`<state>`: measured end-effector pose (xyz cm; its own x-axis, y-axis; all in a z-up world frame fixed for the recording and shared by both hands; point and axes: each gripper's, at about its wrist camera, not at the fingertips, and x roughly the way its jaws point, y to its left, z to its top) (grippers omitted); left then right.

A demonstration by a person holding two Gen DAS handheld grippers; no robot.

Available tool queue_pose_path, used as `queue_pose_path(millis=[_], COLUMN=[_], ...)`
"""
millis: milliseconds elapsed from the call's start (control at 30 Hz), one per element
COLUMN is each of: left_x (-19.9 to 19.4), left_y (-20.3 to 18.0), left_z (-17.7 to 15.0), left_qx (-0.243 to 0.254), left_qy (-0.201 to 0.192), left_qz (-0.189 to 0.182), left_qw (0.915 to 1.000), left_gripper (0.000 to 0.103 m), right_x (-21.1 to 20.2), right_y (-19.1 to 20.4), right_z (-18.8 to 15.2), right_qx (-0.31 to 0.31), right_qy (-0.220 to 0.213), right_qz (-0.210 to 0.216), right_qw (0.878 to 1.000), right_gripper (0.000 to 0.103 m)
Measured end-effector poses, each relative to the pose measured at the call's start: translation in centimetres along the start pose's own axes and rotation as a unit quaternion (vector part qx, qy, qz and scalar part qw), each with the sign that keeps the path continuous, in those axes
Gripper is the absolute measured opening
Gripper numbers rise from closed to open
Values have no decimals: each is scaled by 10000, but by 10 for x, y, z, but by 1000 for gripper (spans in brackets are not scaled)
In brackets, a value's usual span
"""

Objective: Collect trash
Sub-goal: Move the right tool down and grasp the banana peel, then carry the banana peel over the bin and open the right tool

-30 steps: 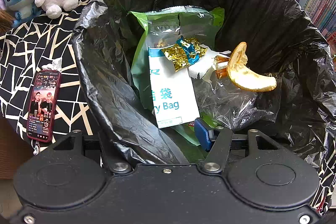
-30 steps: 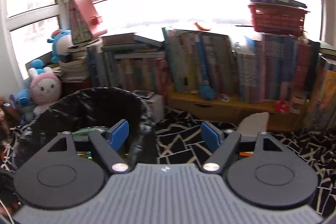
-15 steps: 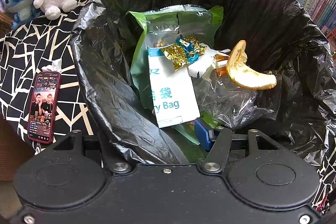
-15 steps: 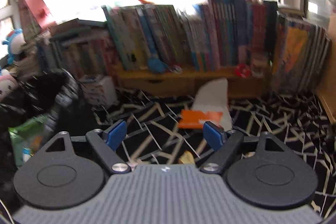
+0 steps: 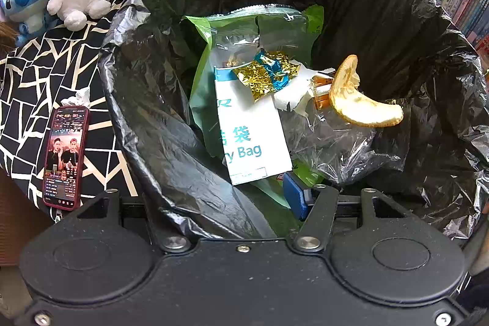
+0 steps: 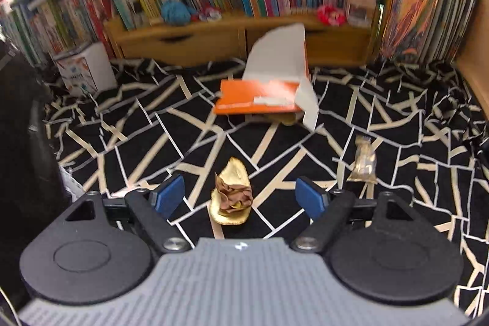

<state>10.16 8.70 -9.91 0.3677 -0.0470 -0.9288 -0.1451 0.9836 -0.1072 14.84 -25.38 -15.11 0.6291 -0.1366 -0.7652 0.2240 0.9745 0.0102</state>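
My right tongs (image 6: 240,197) stand wide and empty, a peel (image 6: 231,197) lying between the tips; a wrapper (image 6: 363,164) to their right and torn box (image 6: 269,93) beyond remain. My left tongs (image 5: 226,197) clamp the bin's liner (image 5: 171,142), several scraps already inside.
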Motion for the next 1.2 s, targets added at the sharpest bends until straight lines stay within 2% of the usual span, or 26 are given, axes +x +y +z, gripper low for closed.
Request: queue_pose_path(millis=[167, 367, 467, 533, 733, 833, 1200], left_x=[0, 0, 0, 0, -1, -1, -1], left_y=[0, 0, 0, 0, 1, 0, 0], left_z=[0, 0, 0, 0, 1, 1, 1], left_qx=[0, 5, 6, 6, 22, 19, 23], left_qy=[7, 8, 9, 9, 15, 15, 15], left_qz=[6, 8, 10, 10, 13, 13, 14], left_qw=[10000, 10000, 10000, 10000, 10000, 10000, 10000], left_gripper=[58, 58, 58, 58, 58, 58, 58], right_x=[23, 44, 51, 55, 56, 52, 35], right_y=[6, 13, 15, 16, 12, 8, 5], right_z=[-5, -7, -8, -8, -9, -9, -8], right_qx=[-184, -247, -242, -260, -180, -127, -110], right_qy=[159, 395, 507, 569, 600, 566, 420], right_qz=[-16, 36, 55, 53, 55, 106, 234], right_qw=[9997, 9989, 9984, 9980, 9980, 9983, 9988], right_gripper=[86, 73, 65, 50, 30, 27, 26])
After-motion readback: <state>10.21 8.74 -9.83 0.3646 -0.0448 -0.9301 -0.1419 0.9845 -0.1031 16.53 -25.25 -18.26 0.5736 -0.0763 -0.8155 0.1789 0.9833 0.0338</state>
